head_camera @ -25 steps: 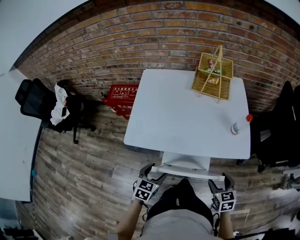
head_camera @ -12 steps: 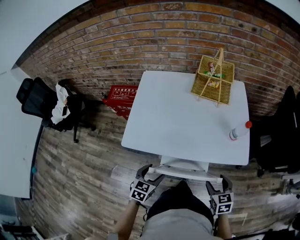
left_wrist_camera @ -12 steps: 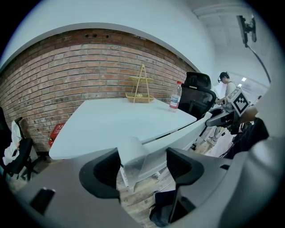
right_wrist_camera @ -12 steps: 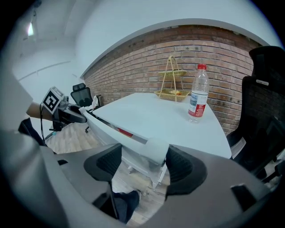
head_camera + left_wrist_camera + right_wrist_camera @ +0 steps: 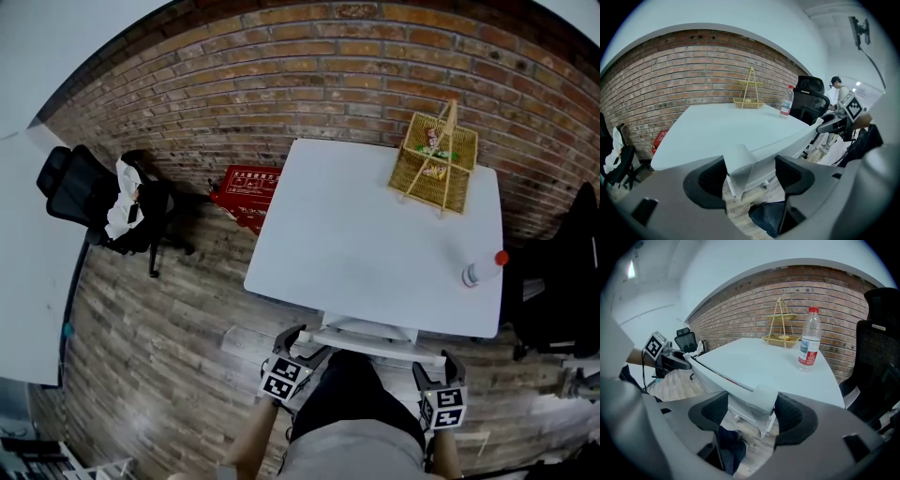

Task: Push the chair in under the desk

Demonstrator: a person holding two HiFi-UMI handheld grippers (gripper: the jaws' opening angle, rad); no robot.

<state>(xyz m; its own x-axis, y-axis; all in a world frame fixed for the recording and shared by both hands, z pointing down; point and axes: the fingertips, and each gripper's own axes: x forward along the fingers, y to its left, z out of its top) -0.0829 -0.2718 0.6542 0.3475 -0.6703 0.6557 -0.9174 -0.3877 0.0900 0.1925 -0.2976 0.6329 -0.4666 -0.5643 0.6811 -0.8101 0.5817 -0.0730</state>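
Observation:
The white chair's back rail (image 5: pixel 375 339) shows just past the near edge of the white desk (image 5: pixel 366 234); its seat is hidden under the top. My left gripper (image 5: pixel 298 343) is shut on the rail's left corner (image 5: pixel 738 164), and my right gripper (image 5: pixel 450 364) is shut on the right corner (image 5: pixel 757 401). In the left gripper view the corner lies against the left jaw of the left gripper (image 5: pixel 750 176). In the right gripper view it fills the gap between the jaws of the right gripper (image 5: pixel 751 413). My dark trousers (image 5: pixel 356 394) stand between the grippers.
A wicker basket (image 5: pixel 433 164) and a red-capped water bottle (image 5: pixel 480 270) stand on the desk. A black office chair with a white cloth (image 5: pixel 94 202) and a red box (image 5: pixel 246 192) are on the left. Another black chair (image 5: pixel 562 281) is right, and a brick wall is behind.
Both grippers keep their hold on the chair back. The desk's near edge has come slightly closer to them, and the head view has drifted a little.

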